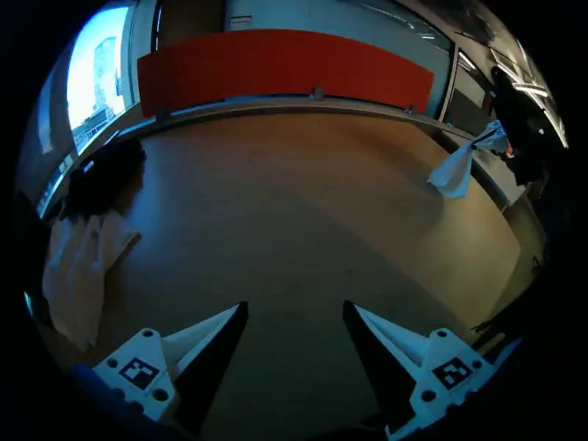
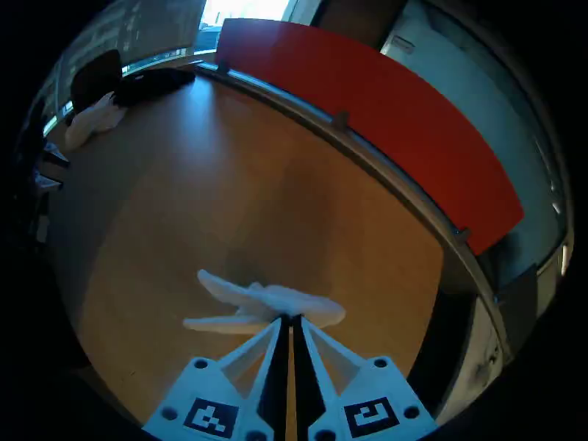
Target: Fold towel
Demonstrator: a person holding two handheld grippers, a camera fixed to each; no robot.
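1. Two grippers: the left gripper (image 1: pixel 294 312) and the right gripper (image 2: pixel 289 320).
2. Four black-and-white square markers (image 1: pixel 140 371), two on each gripper.
3. One white towel (image 2: pixel 264 303), at the far right of the table in the left gripper view.
4. One pale cloth heap (image 1: pixel 81 272) at the table's left edge.
5. One dark bundle (image 1: pixel 103 176), just beyond the heap on its far side.
6. One wooden table (image 1: pixel 294 191).
7. One red divider panel (image 1: pixel 279 66) along the table's far edge.
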